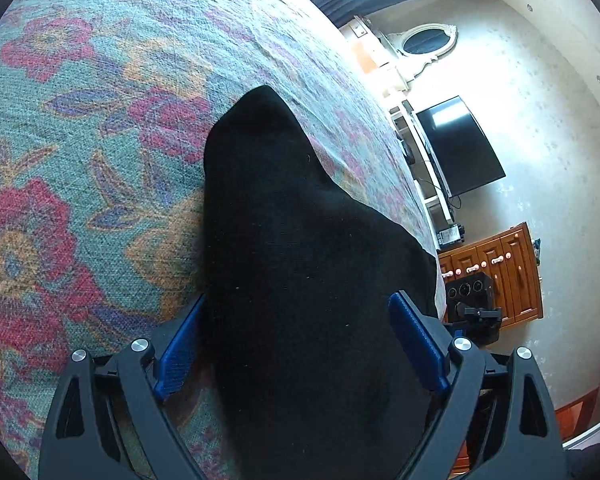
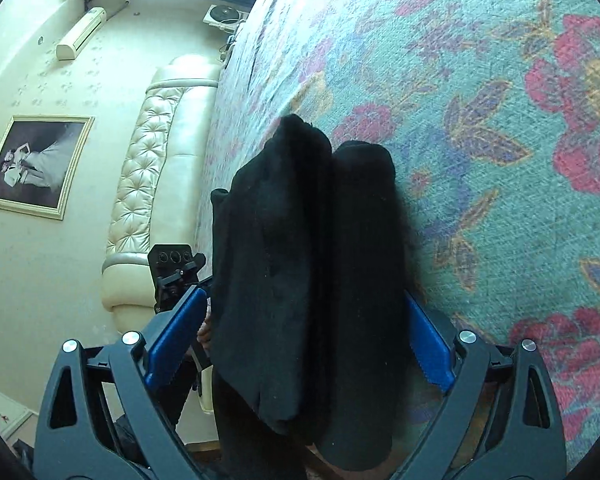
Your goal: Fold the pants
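Observation:
The black pants (image 1: 300,248) lie on the floral bedspread (image 1: 80,140) near its edge. In the left wrist view the cloth runs between the blue pads (image 1: 416,344) of my left gripper (image 1: 296,344), whose jaws stand wide apart around it. In the right wrist view the pants (image 2: 312,260) show as two thick folded rolls side by side. They fill the gap between the wide-apart pads (image 2: 172,340) of my right gripper (image 2: 300,344). The other gripper (image 2: 176,272) shows beyond the cloth at left. Whether the pads press the cloth is not clear.
The bed's edge runs along the right of the left wrist view, with a TV (image 1: 460,148), a wooden cabinet (image 1: 508,272) and a mirror (image 1: 424,44) beyond. A cream tufted headboard (image 2: 152,184) and a framed picture (image 2: 36,164) show in the right wrist view.

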